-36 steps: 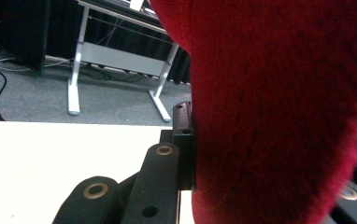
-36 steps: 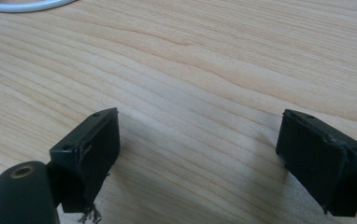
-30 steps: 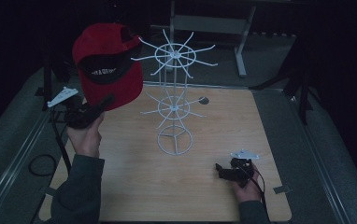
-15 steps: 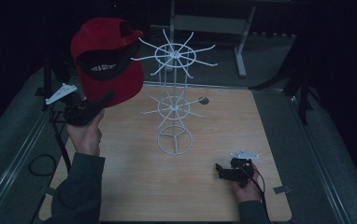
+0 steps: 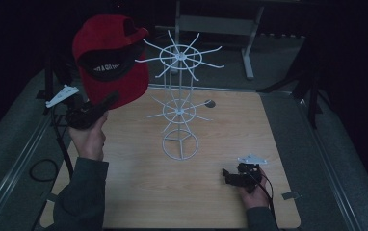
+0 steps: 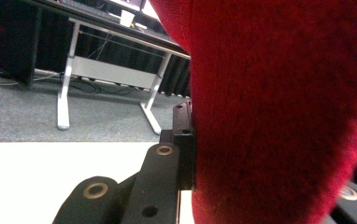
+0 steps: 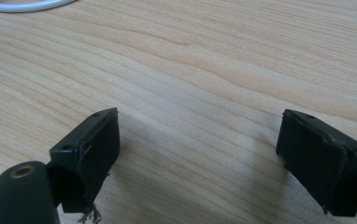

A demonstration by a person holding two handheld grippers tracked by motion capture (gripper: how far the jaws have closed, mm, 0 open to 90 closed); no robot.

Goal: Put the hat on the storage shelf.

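Up at the left of the high view, my left gripper (image 5: 109, 100) is raised off the table with its jaws clamped on the brim of the red cap (image 5: 109, 57), and I'm holding that cap in the air, crown uppermost, dark lining facing the camera. It hangs just to the left of the white wire rack (image 5: 179, 103), level with the rack's upper ring of prongs; the nearest prong tips look very close to the cap's edge, though I can't tell whether they touch. From the left gripper view, red fabric (image 6: 279, 107) bulges right against the near black jaw, the weave pressed tight to it, so I'm calling that a firm pinch. Beyond it, grey carpet and a white desk frame (image 6: 69, 79) sit in the background.

Down at the near right of the wooden table (image 5: 249, 130), my right gripper (image 5: 226, 175) lies low with the hand wrapped round its body, pointing left toward the rack's round base, well apart from it. In the right gripper view, both black pads (image 7: 97, 144) are spread wide over bare wood grain, gripping nothing, and a sliver of the rack's white base ring (image 7: 22, 5) curves across the top left corner.

A small dark round spot (image 5: 210, 103) sits on the tabletop behind the rack
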